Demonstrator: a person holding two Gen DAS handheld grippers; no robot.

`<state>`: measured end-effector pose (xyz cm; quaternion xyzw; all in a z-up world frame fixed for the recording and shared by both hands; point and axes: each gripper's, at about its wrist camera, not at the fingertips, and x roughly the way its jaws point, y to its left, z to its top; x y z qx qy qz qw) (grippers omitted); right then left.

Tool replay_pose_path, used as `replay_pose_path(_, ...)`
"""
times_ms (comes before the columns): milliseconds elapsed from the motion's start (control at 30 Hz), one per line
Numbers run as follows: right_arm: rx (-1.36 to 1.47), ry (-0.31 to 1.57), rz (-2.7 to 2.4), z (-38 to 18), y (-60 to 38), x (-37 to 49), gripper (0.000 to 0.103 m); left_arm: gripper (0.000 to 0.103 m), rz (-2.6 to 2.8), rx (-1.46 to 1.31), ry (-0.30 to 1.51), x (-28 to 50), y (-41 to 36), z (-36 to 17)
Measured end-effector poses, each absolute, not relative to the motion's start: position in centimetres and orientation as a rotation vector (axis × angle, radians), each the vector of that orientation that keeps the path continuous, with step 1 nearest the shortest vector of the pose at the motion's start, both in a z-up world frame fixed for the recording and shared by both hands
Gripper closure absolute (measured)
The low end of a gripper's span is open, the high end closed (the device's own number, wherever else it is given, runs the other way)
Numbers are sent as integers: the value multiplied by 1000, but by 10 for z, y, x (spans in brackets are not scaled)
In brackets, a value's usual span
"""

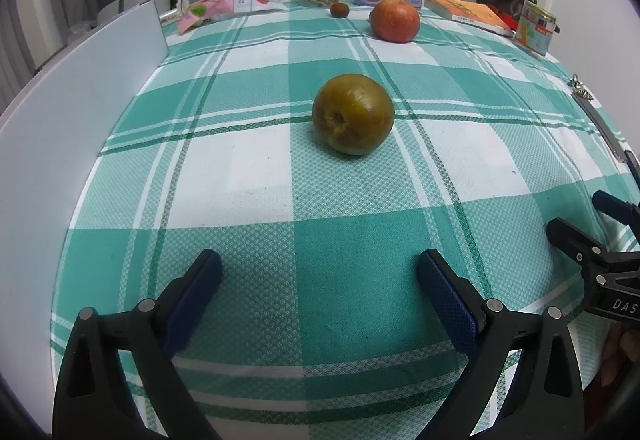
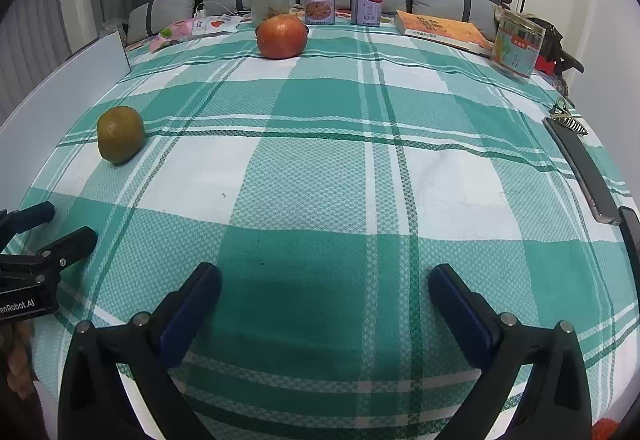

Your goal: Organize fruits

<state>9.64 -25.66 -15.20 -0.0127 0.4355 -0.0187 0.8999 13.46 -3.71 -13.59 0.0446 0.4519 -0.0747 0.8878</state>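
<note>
Through the left wrist camera, the left gripper [image 1: 318, 272] hovers spread and empty over the green-checked tablecloth [image 1: 248, 168], facing a round olive-green fruit [image 1: 353, 113]; a red-orange apple [image 1: 395, 19] lies beyond it. Through the right wrist camera, the right gripper [image 2: 324, 284] is likewise spread and empty, well short of the apple. Sorting appears unstarted; next, a forward reach.

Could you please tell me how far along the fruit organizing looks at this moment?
Nothing looks done yet. The brownish-green fruit, the red apple and a small dark fruit sit apart on the checked tablecloth, not grouped. Nothing is in hand: the left gripper and right gripper both hover with jaws open and empty. All gathering is left, probably starting with the brownish-green fruit straight ahead of the left gripper.
</note>
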Motion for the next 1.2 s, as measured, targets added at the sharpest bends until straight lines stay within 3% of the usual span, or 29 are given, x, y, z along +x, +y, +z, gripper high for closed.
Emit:
replay_pose_path(833,-27,900,-39,-152,-257,96,0,4,-157,90,940,134,-37,-136)
replay_pose_path(1200,-27,899,-39,-153,-257,95,0,6,-312,-98,998,160,-13,-119)
